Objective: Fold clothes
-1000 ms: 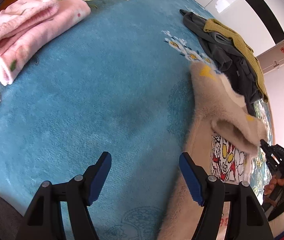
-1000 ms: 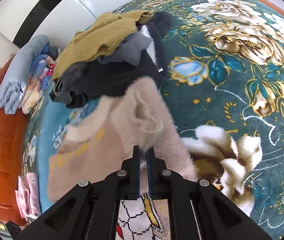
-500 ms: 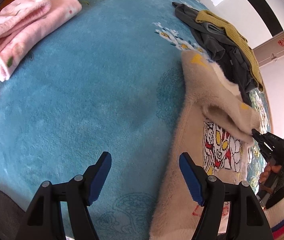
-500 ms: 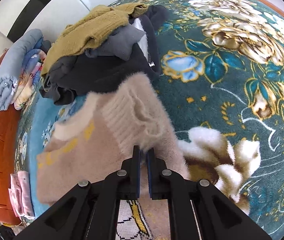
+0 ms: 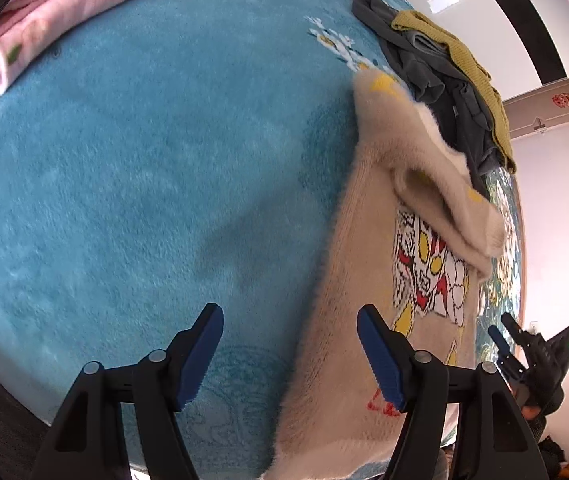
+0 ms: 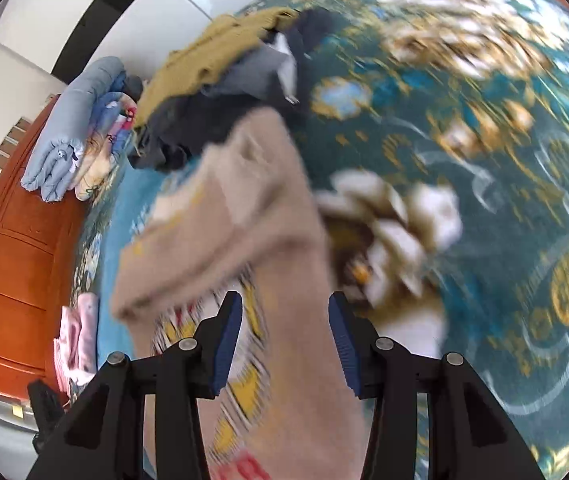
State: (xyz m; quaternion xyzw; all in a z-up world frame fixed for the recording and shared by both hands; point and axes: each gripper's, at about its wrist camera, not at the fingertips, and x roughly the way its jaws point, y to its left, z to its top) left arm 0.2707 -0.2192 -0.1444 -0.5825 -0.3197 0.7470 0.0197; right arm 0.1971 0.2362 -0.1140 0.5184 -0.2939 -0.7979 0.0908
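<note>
A fuzzy beige sweater (image 5: 368, 280) with a cartoon figure on its front lies on the blue carpet (image 5: 144, 168). One sleeve (image 5: 448, 208) is folded across its chest. My left gripper (image 5: 289, 354) is open and empty, just above the carpet at the sweater's left edge. My right gripper (image 6: 284, 340) is open and empty over the sweater (image 6: 252, 248); the right wrist view is blurred. The right gripper also shows at the right of the left wrist view (image 5: 524, 352).
A pile of grey and mustard clothes (image 5: 444, 72) lies beyond the sweater, also in the right wrist view (image 6: 220, 80). A folded pink garment (image 5: 60, 16) sits at the far left. Folded blue bedding (image 6: 72, 136) lies by a wooden cabinet (image 6: 8, 264).
My right gripper has let go of the sleeve and opened; the sleeve now lies across the sweater's chest. The right gripper has drawn back. My left gripper has stayed open.
</note>
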